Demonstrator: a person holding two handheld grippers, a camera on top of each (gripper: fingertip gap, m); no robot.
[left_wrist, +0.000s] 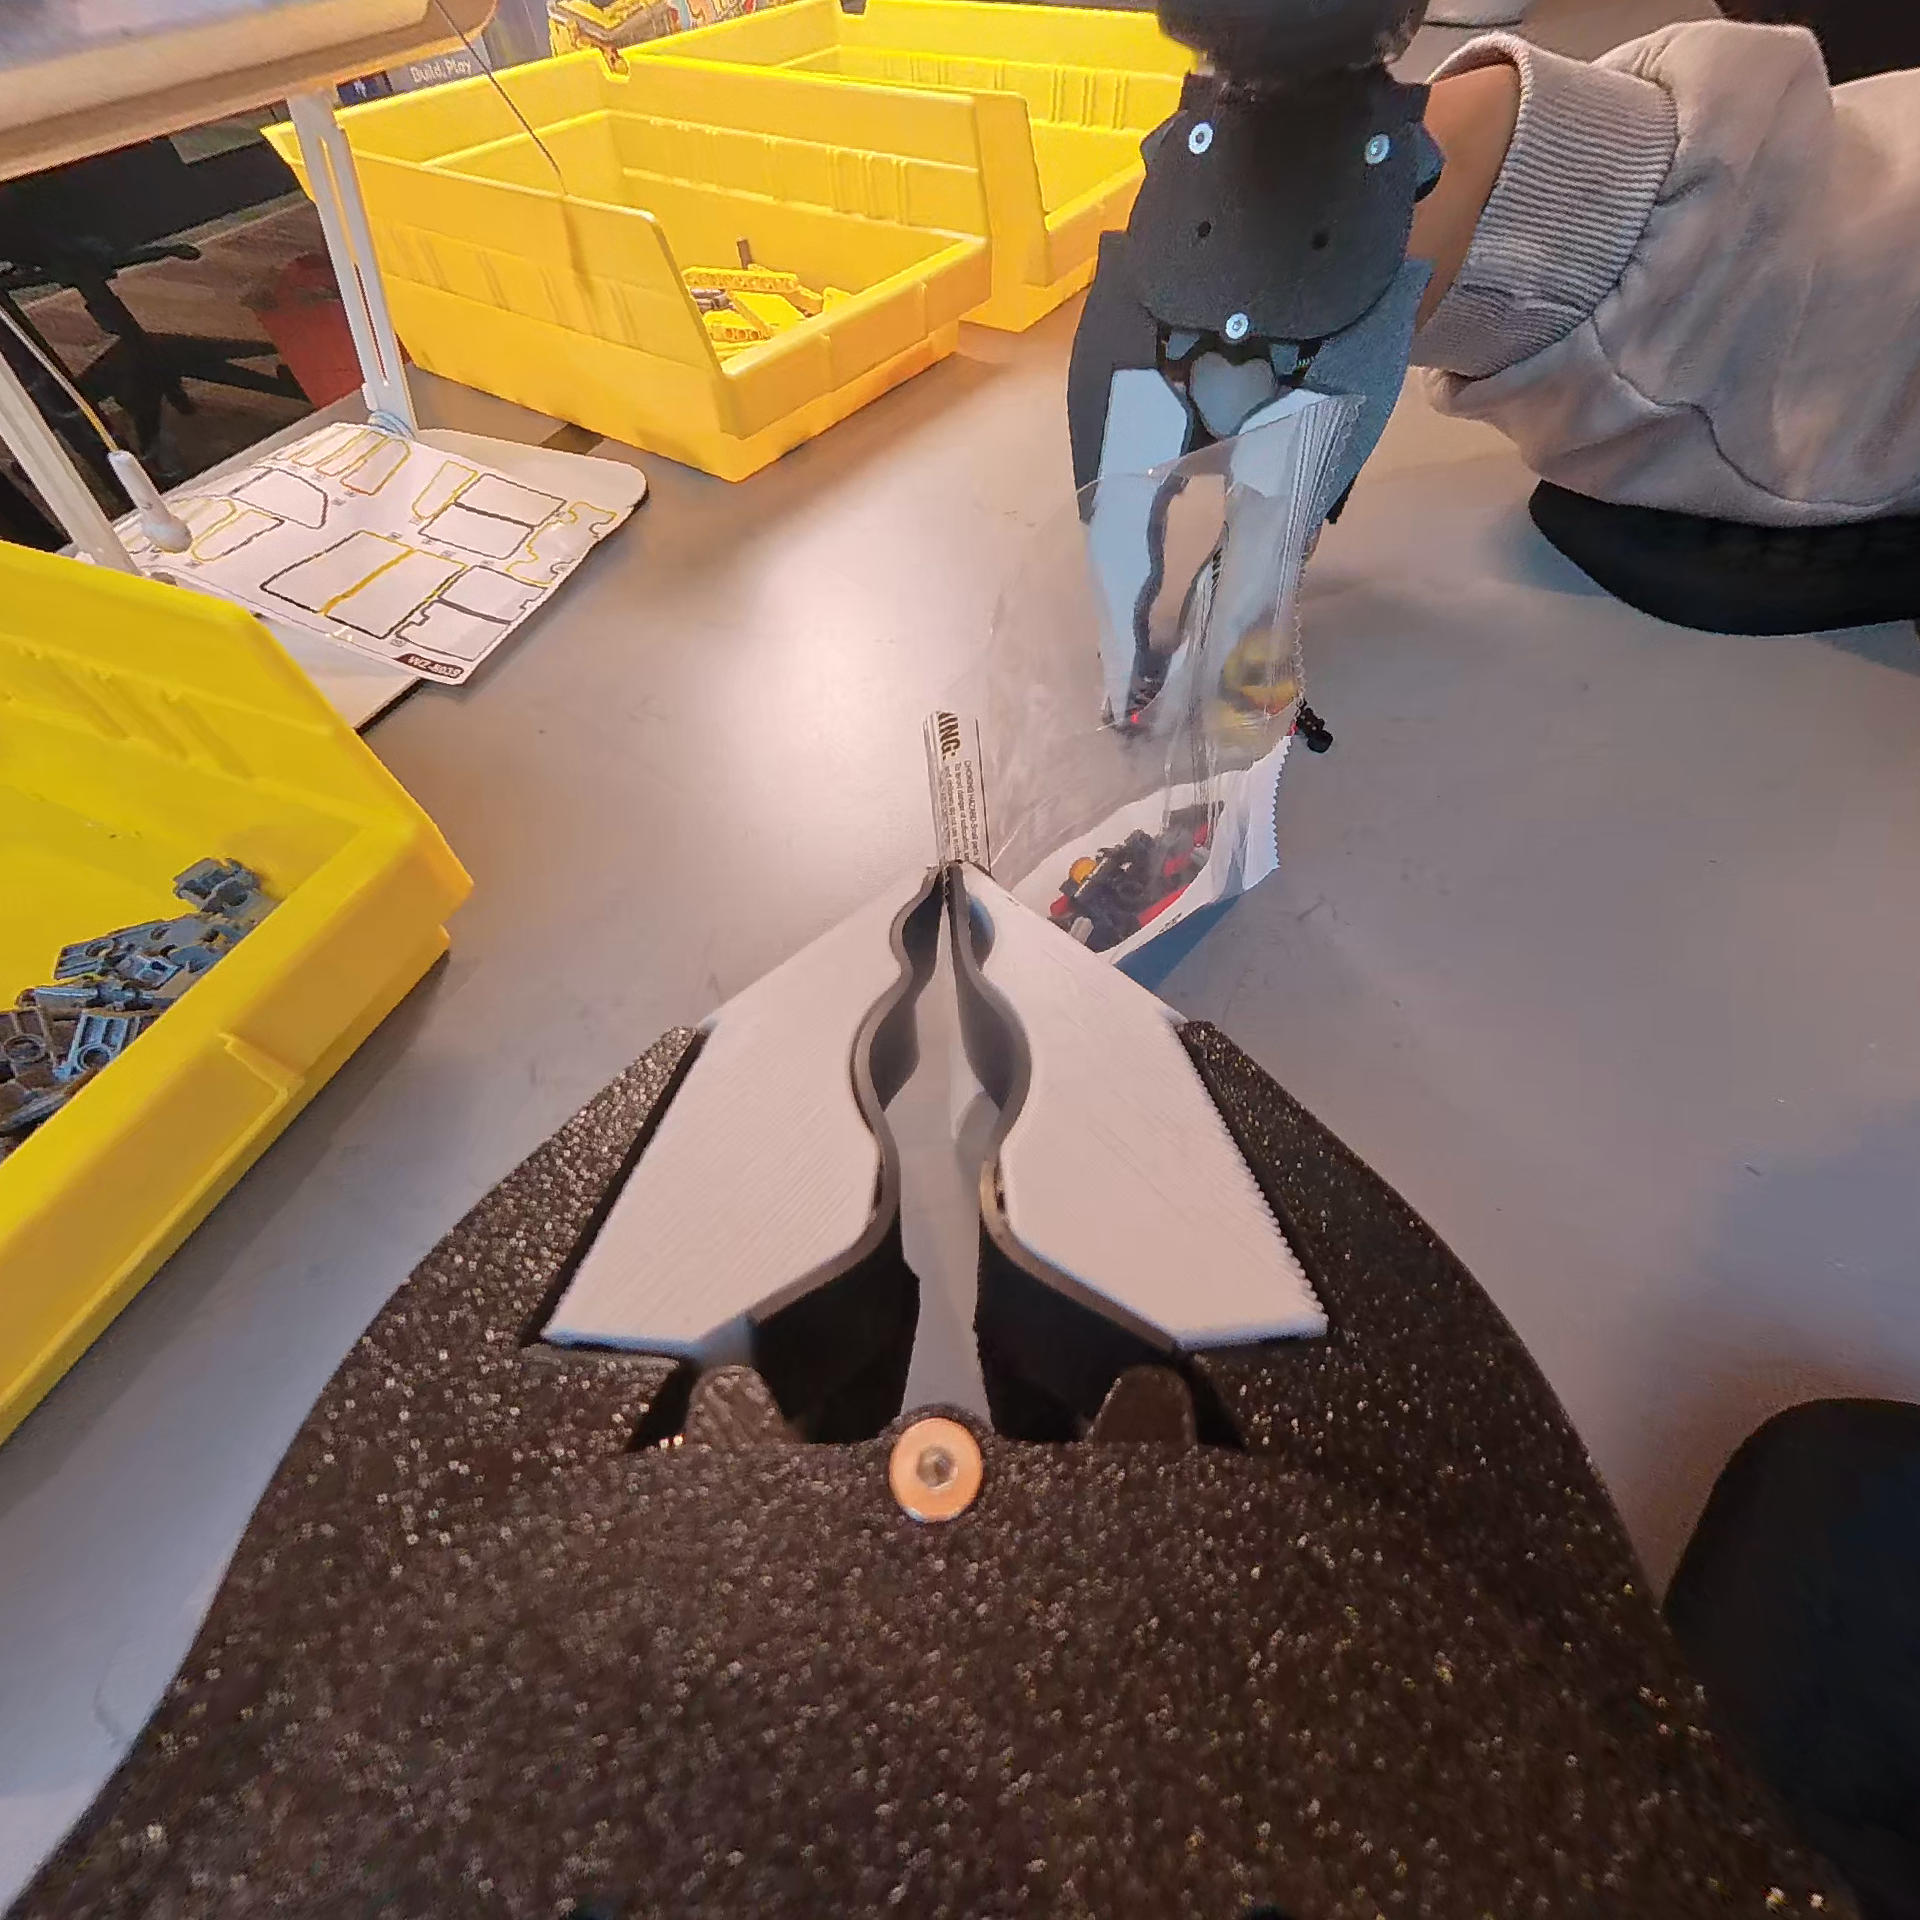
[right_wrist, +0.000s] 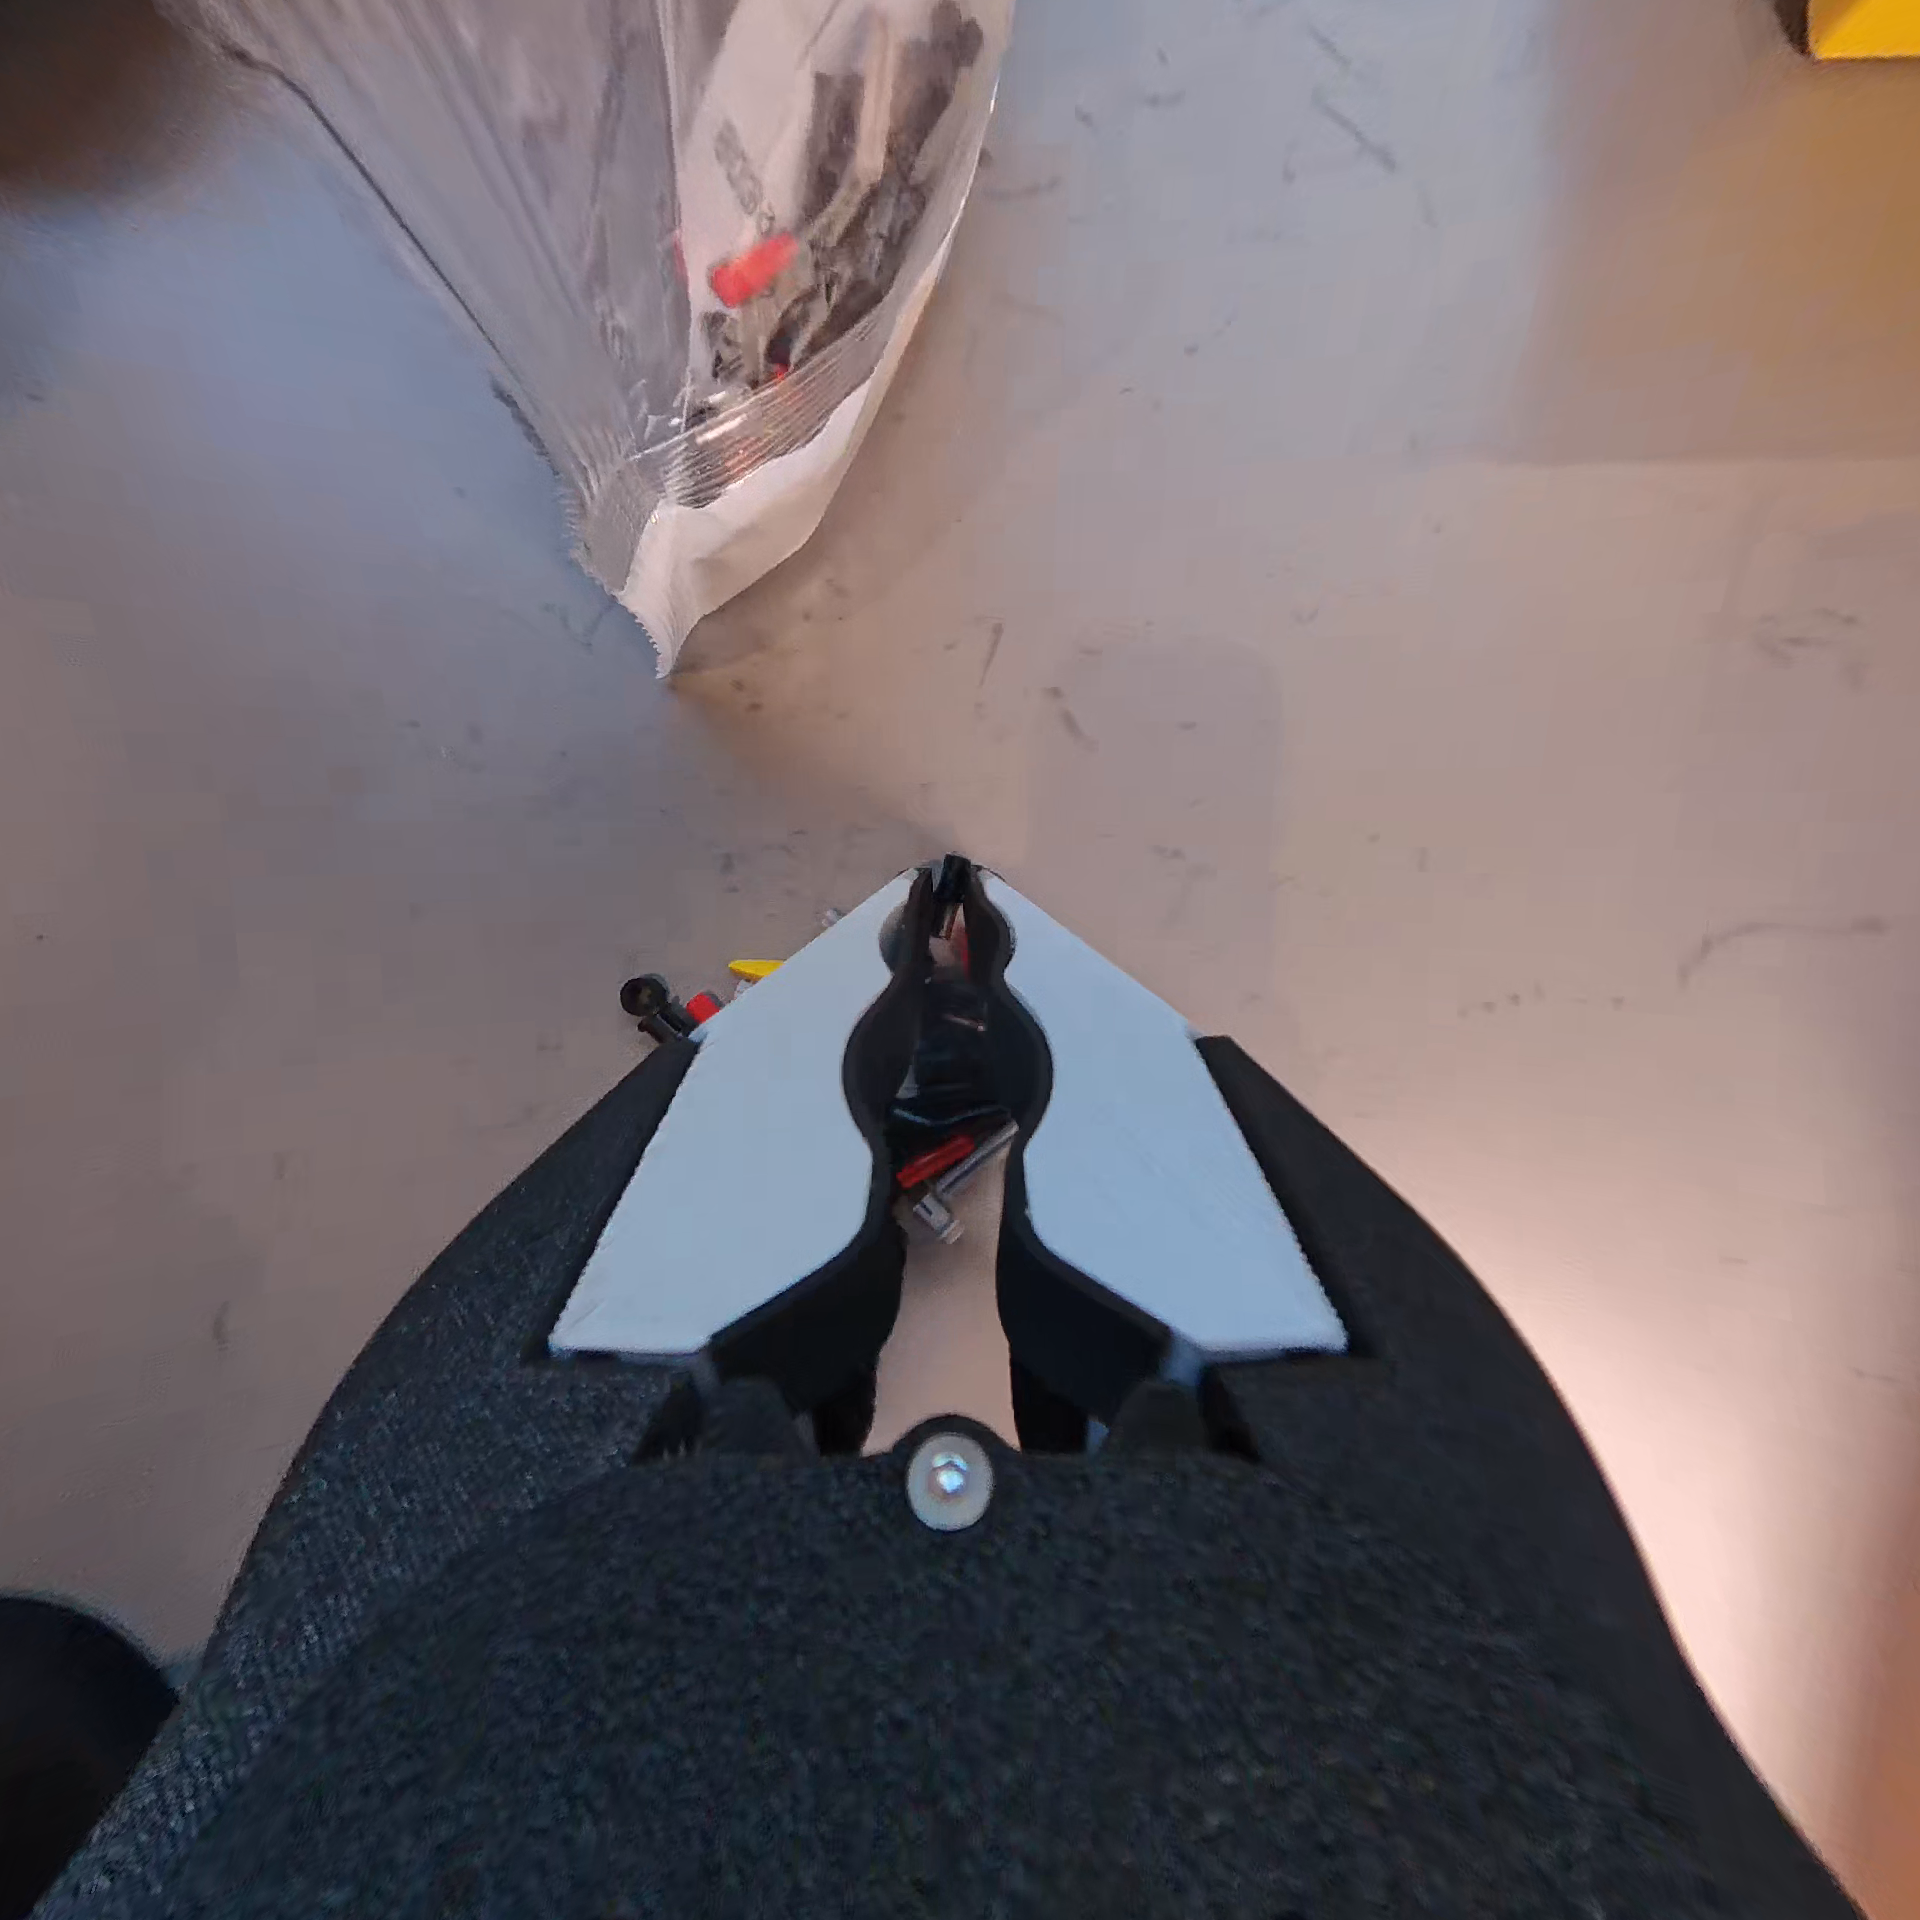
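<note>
My left gripper (left_wrist: 948, 873) is shut on the printed edge strip of a clear plastic bag (left_wrist: 1132, 883) and holds it just above the grey table. The bag holds small red, black and yellow building pieces and also shows in the right wrist view (right_wrist: 727, 312). My right gripper (right_wrist: 948, 871) points down at the table, shut on a small black piece at its tips. It also shows in the left wrist view (left_wrist: 1127, 712), behind the raised bag film. A few loose pieces (right_wrist: 675, 1003) lie on the table under it.
A yellow bin (left_wrist: 260, 914) with grey pieces (left_wrist: 135, 966) stands at the left. More yellow bins (left_wrist: 727, 343) stand at the back. A sticker sheet (left_wrist: 395, 551) lies by a white stand (left_wrist: 353, 291). A person's grey sleeve (left_wrist: 1662, 312) is at the right. My right fingertips sit around 15 cm from my left ones.
</note>
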